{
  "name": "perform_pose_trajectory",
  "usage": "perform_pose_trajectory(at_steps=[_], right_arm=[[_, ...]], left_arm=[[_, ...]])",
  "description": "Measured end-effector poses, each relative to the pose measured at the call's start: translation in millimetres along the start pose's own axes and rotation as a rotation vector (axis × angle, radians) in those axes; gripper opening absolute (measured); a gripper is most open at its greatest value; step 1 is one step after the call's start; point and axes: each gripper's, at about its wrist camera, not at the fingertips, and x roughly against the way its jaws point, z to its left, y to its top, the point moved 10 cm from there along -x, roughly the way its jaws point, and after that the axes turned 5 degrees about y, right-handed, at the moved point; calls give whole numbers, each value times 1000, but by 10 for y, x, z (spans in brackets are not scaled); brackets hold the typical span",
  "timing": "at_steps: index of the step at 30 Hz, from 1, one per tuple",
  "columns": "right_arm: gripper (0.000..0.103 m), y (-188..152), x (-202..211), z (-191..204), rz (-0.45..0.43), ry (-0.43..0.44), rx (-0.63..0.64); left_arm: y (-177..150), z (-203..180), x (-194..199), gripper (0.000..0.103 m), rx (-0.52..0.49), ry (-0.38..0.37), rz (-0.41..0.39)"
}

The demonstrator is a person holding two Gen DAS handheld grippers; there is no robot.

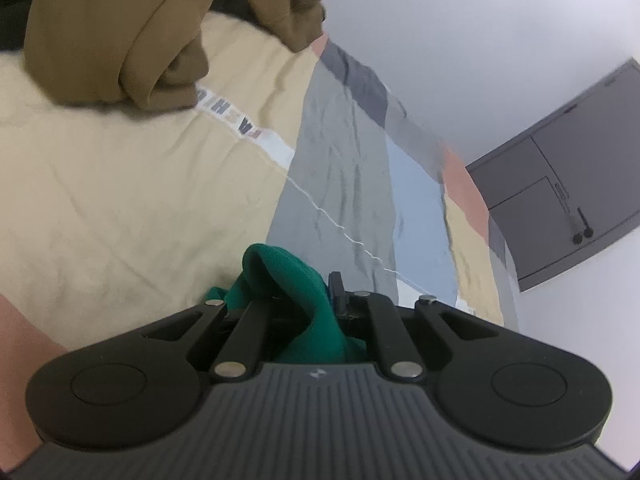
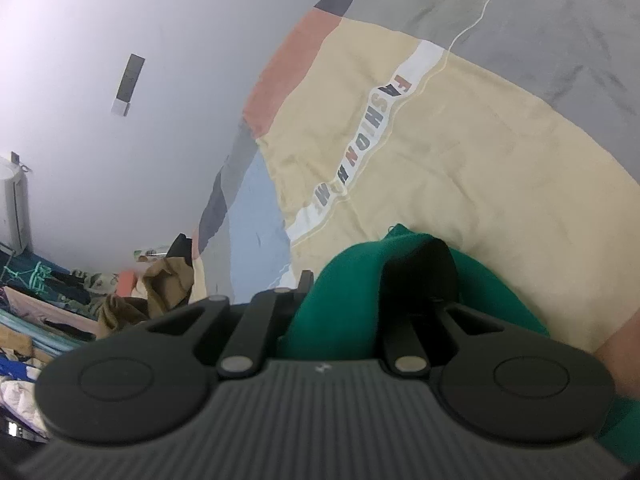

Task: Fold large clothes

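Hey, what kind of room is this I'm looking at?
Most likely a bedroom. A patchwork bedspread printed with words covers a wide soft surface, loose clothes are piled along one side, and a grey cabinet stands against the white wall. Both grippers hold a green garment.

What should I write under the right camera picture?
Right gripper pinching green garment above the patchwork bedspread.
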Motion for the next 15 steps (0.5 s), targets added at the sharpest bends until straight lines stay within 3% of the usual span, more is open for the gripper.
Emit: perform_pose_trajectory(at_steps=[2,4,5,7,9,10,13,15], right_arm=[[14,3,40,30,-8,12,14],[16,-15,96,113,-18,13,68],[17,-27,119,160,-23,8,99],[30,-73,199,273,-33,-9,163],[64,-141,311,395,-43,4,199],[70,-188,379,465,-46,19,216],[74,-337,618,660,-57,8,299],[74,-431,802,789,-77,-7,368]], left_arm=[[-21,-55,127,14,1,-6,-16],[-65,-98,307,43,7,3,-20],[-88,-131,416,67,1,6,-38],[-140,-239,657,68,-46,-19,-82],[-226,-332,886,68,-113,5,-100],[-272,-383,1026,68,-156,18,-127],[-446,-494,1437,70,-251,43,-212],[-622,-564,1697,70,-266,17,-250]])
